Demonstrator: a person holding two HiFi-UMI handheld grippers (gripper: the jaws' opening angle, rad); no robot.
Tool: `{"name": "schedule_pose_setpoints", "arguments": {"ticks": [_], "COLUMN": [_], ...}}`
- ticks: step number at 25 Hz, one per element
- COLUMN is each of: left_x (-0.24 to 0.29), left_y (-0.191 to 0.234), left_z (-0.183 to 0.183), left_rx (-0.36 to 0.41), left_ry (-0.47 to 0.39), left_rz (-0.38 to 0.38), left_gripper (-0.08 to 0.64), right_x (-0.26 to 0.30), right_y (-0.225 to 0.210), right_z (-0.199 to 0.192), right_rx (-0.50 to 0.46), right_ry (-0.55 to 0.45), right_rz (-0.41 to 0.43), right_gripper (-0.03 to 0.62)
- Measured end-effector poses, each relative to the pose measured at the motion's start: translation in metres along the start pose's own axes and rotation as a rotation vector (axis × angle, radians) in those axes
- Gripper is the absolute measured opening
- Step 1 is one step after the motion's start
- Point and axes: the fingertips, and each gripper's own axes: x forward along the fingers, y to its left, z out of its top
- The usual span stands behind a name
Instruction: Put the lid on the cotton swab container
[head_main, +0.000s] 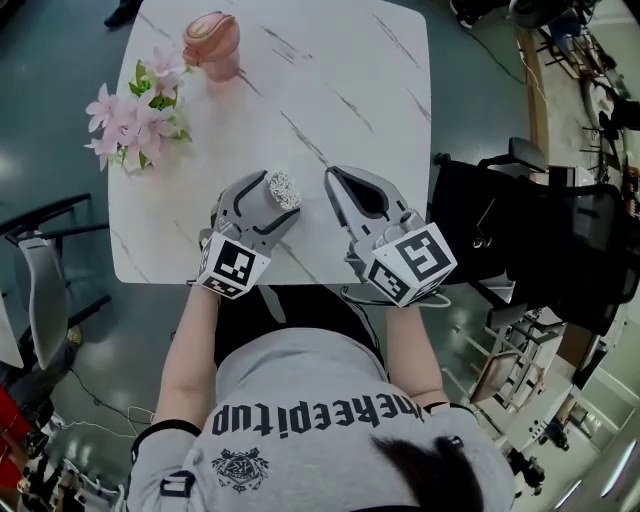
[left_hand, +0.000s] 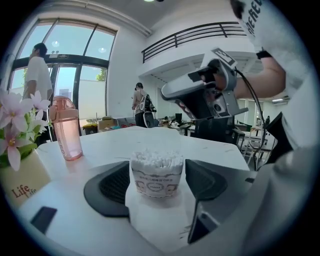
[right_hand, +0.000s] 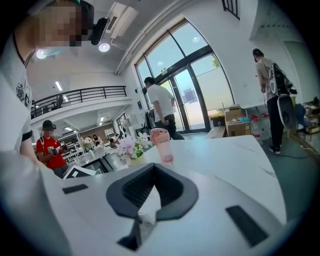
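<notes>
Both jaws of the left gripper (left_hand: 157, 167) are pressed on the uncovered cotton swab container (left_hand: 157, 176); its label is shown only there. The right gripper (right_hand: 153, 170) is seen closed.

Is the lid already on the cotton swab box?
No, the cotton swab container in the left hand-held gripper is open on top, with its white swabs showing bare.

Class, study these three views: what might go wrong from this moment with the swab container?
1. The cotton swab container, gripped by the left gripper, is open and packed to the brim, so tilting it may spill swabs.
2. The right gripper has its jaws together with nothing visible between them, and no lid shows in any view, so capping may stall.
</notes>
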Motion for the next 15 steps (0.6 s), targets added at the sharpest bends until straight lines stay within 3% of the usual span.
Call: {"name": "schedule_pose_setpoints", "arguments": {"ticks": [15], "left_x": [-0.001], "left_y": [0.001], "left_z": [0.002], "left_rx": [-0.009], "left_ry": [-0.01], "left_rz": [0.018], "left_gripper": [0.33], "right_x": [0.008], "right_y": [-0.029], "right_z": [-0.03], "right_rx": [0.072], "right_ry": [0.062], "right_rz": [-0.032], "right_gripper": [0.011]}}
